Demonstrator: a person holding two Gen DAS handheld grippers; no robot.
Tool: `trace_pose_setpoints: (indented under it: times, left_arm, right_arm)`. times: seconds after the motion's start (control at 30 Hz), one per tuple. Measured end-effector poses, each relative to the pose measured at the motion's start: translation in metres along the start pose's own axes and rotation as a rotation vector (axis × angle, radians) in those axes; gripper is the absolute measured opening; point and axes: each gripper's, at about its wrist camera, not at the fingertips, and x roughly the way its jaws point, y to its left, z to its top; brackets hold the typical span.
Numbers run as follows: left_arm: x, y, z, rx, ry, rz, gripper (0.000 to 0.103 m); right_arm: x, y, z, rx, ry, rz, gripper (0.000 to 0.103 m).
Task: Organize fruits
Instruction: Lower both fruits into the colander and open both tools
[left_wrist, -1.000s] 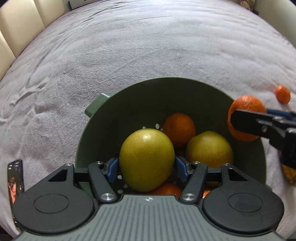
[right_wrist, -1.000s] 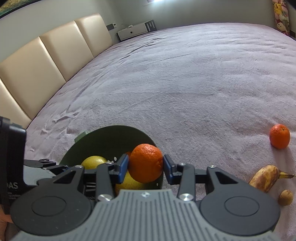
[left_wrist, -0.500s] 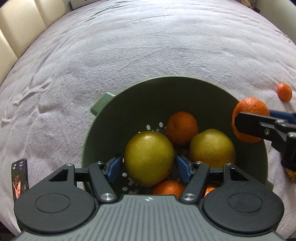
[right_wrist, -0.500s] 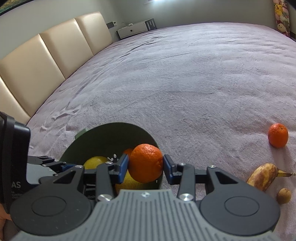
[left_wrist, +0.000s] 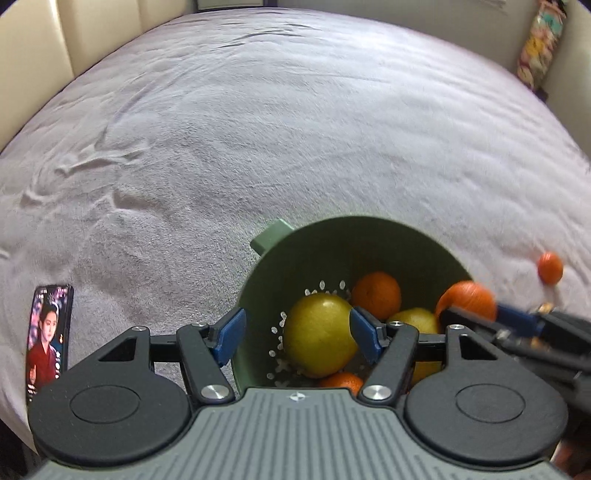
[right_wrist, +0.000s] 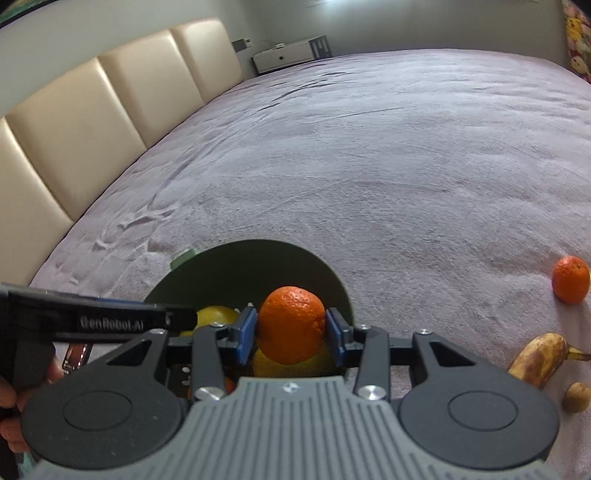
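The green colander (left_wrist: 354, 236) served as the landmark on the grey bedcover (left_wrist: 295, 129). From the left wrist view its near rim was cut off behind the left gripper (left_wrist: 297, 338), whose jaws had just been opening and stood wide, gripping nothing; the big yellow-green fruit (left_wrist: 317, 332) lay in the colander below them, its lower edge hidden. A second yellow fruit (left_wrist: 413, 317) and two oranges (left_wrist: 376, 293) showed only in part inside the colander. The right gripper (right_wrist: 291, 332) appeared there as a blurred shape at the colander's right rim. The right wrist view showed it sharply: blue pads pressed on both sides of an orange (right_wrist: 291, 323), held above the colander's right part. Only that view showed the browned banana (right_wrist: 539, 356) and a small brown fruit (right_wrist: 576, 397) right of the colander; the loose orange (right_wrist: 570, 278) beyond them appeared blurred in the left view. The phone (left_wrist: 48, 339) left of the colander was clear only in the left view.
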Motion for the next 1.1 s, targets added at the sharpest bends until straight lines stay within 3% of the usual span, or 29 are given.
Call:
trace_pose_setpoints:
  times: [0.23,0.6,0.87,1.1]
  left_arm:
    - [-0.009,0.008,0.004,-0.058,-0.039,-0.002,0.076]
    - [-0.003,0.002,0.001,-0.046,-0.012,-0.019,0.075]
    - [-0.002,-0.001,0.0,-0.034,-0.005,-0.022,0.075]
    - [-0.002,-0.002,-0.001,-0.031,-0.003,-0.024,0.075]
  right_arm:
    - [0.005,0.024,-0.006,-0.12,0.026,0.042,0.038]
    - [0.026,0.046,-0.019,-0.24,0.093,0.051,0.038]
    - [0.035,0.049,-0.018,-0.237,0.118,0.11,0.038]
    - [0.036,0.047,-0.017,-0.228,0.13,0.059,0.038]
